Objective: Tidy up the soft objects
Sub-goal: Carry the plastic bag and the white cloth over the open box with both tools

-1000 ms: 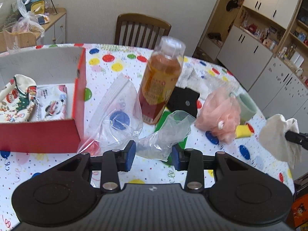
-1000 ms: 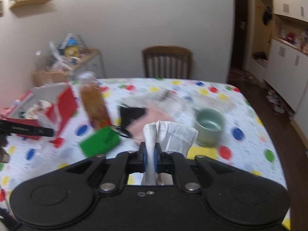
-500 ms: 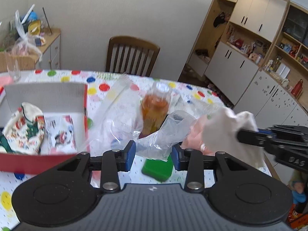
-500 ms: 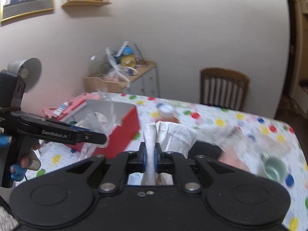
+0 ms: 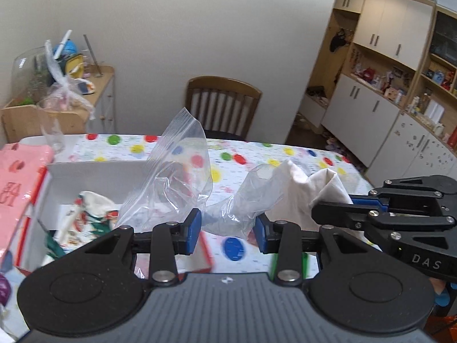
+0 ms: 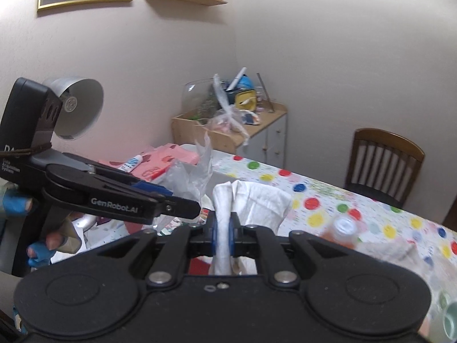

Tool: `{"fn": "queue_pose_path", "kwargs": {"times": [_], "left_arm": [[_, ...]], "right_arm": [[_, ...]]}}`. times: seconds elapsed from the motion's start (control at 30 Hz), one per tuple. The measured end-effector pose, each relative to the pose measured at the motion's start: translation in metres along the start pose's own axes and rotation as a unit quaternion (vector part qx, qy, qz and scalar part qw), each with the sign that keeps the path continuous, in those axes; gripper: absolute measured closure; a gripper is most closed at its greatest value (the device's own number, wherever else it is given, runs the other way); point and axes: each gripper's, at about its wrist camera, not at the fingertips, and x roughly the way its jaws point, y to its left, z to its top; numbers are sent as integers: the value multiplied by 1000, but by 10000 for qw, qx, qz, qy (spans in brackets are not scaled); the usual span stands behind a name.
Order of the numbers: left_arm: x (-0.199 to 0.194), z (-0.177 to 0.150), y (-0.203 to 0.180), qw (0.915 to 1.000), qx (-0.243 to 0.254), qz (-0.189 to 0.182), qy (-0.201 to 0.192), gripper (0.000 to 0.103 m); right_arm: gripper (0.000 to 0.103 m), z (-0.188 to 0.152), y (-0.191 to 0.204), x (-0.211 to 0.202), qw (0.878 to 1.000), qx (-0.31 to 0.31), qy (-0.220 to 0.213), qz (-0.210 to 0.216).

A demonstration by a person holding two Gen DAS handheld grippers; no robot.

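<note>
The cloth (image 6: 251, 200) now hangs right beside the bag (image 5: 182, 183), where a second ago it was far off at the right edge of the left view. The bag has come up off the counter (image 5: 285, 154) and rises ahead of the left claw (image 5: 227, 230); the bottle and pink puff that stood behind it are no longer in that view.

The right claw (image 6: 222, 238) is clamped tight on the white cloth, a fold of it pinched between the blue pads (image 6: 214, 237), the rest bunched just ahead. In the left view this claw reaches in from the right with the cloth against the bag's crumpled end.

The left claw stands partly apart, with the crumpled plastic of the clear bag between its pads (image 5: 192, 228); whether they press it I cannot tell. Below and left of this claw sits the red box (image 5: 94, 171) with a printed fabric piece (image 5: 88, 208) inside.
</note>
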Motion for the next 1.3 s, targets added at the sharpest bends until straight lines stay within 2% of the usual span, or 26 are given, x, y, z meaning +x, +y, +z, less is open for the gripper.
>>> {"fn": "queue_pose_path", "kwargs": {"times": [0.3, 0.47, 0.7, 0.87, 0.97, 1.1, 1.17, 1.3], "left_arm": [[7, 1, 67, 9987, -25, 461, 222, 65], [19, -1, 98, 9976, -101, 559, 395, 65], [46, 0, 128, 9961, -131, 572, 663, 65], [68, 2, 145, 9957, -258, 359, 809, 65], [83, 2, 154, 9946, -268, 364, 931, 65], [101, 0, 163, 9925, -373, 346, 1108, 65], [109, -1, 166, 9912, -401, 314, 1226, 65], [123, -6, 170, 9883, -434, 269, 1439, 65]], "right_arm": [[96, 16, 28, 59, 9995, -103, 286, 83], [96, 21, 45, 95, 9989, -173, 431, 84], [96, 22, 58, 141, 9972, -365, 645, -74], [95, 17, 63, 172, 9940, -536, 925, -228], [94, 9, 62, 189, 9910, -626, 1129, -340], [93, -1, 58, 210, 9876, -572, 1398, -432], [89, -6, 57, 217, 9861, -521, 1519, -416], [88, -14, 56, 226, 9841, -340, 1714, -332]]}}
